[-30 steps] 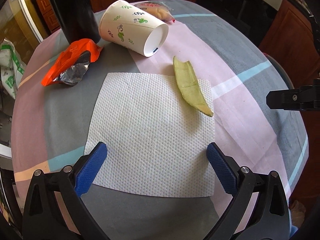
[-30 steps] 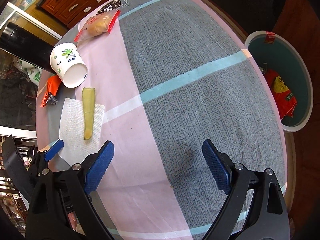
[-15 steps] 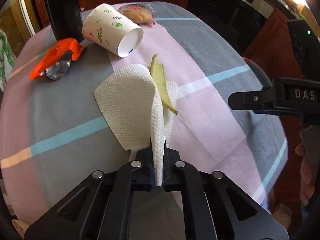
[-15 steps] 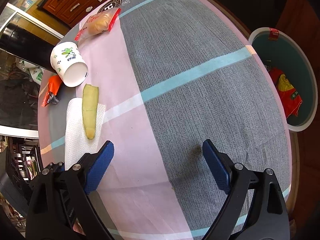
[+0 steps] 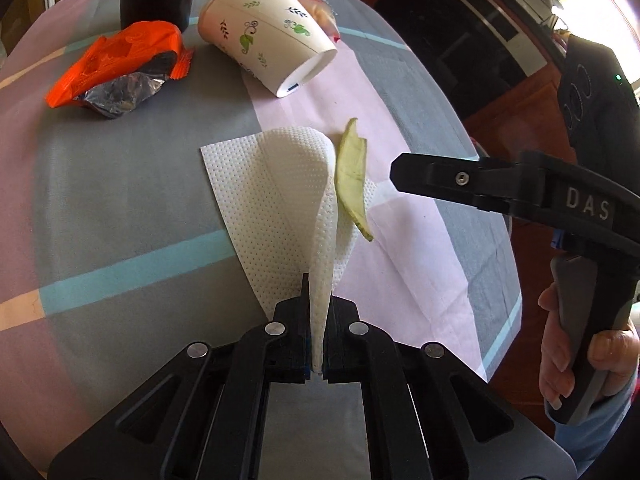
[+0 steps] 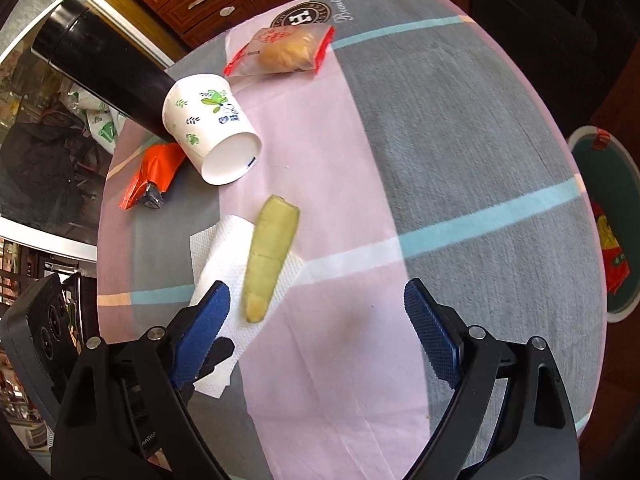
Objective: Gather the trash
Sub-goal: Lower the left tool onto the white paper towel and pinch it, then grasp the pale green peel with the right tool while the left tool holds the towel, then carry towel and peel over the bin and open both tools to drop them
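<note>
My left gripper (image 5: 316,340) is shut on the near edge of a white paper towel (image 5: 276,200), which is pinched up into a fold. A pale green peel (image 5: 352,176) lies on the towel's right side. In the right wrist view the towel (image 6: 216,256) and the peel (image 6: 270,256) lie just ahead. My right gripper (image 6: 316,336) is open and empty, hovering over the table right of the peel. It also shows in the left wrist view (image 5: 500,192). A tipped paper cup (image 5: 268,28) and an orange wrapper (image 5: 120,68) lie farther back.
A black flask (image 6: 100,64) stands behind the cup. A packaged bun (image 6: 284,52) lies at the far side of the table. A bin (image 6: 600,224) with a red wrapper inside stands on the floor to the right. The tablecloth (image 6: 440,160) is checked pink and grey.
My left gripper closed on the towel and gathered it into a fold. My right gripper moved left and forward, close to the peel.
</note>
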Motion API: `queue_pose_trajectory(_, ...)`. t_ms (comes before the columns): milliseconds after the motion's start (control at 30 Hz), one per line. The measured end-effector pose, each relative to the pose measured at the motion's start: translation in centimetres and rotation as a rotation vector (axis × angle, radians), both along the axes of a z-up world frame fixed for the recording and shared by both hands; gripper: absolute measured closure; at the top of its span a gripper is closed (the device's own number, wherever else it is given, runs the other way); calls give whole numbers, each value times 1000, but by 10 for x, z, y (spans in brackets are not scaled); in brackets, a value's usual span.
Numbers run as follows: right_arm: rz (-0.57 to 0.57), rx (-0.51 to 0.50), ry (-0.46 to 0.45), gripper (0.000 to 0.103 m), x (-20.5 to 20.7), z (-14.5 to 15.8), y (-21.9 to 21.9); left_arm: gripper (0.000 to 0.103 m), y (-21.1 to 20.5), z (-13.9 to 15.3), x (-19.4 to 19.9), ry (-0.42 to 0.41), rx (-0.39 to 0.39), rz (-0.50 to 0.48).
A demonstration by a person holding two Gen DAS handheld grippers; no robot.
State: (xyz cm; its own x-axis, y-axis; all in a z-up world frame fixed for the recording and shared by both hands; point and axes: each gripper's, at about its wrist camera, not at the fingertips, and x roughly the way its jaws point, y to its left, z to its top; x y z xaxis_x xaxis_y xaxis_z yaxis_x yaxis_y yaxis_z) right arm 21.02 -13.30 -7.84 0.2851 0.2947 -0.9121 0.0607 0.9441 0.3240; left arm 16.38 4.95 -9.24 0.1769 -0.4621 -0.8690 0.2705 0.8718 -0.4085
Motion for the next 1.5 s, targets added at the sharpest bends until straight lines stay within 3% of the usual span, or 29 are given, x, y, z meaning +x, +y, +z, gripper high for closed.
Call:
queue_pose_trajectory(100, 7, -10, 12, 37, 13, -8, 12, 99, 8, -1, 9, -3, -5, 11)
queue_pose_trajectory(367, 24, -59, -4, 38, 34, -18, 39, 99, 23, -8, 20, 27, -69, 28)
queue_pose_trajectory(467, 60, -132, -44, 41, 38, -18, 54, 99, 25, -10, 19, 35, -90, 39)
queue_pose_trajectory(533, 88, -183, -76, 55, 38, -18, 64, 98, 30, -13, 20, 45, -112, 49)
queue_pose_trajectory(700, 141, -252, -113, 65, 38, -20, 80, 97, 27, -13, 18, 42, -108, 60)
queue_pose_trajectory(833, 192, -226, -131, 91, 34, -20, 90, 97, 25, -12, 17, 41, -99, 80)
queue_pose_trajectory(1000, 144, -148, -102, 94, 25, -13, 57, 97, 13, -6, 11, 4, -36, 89)
queue_pose_trajectory(1233, 44, -122, -64, 96, 3, -14, 0, 99, -7, 4, 2, -47, 81, 119)
queue_pose_trajectory(1500, -37, -58, -93, 96, -28, 4, -47, 99, -39, 20, -9, -82, 115, 90)
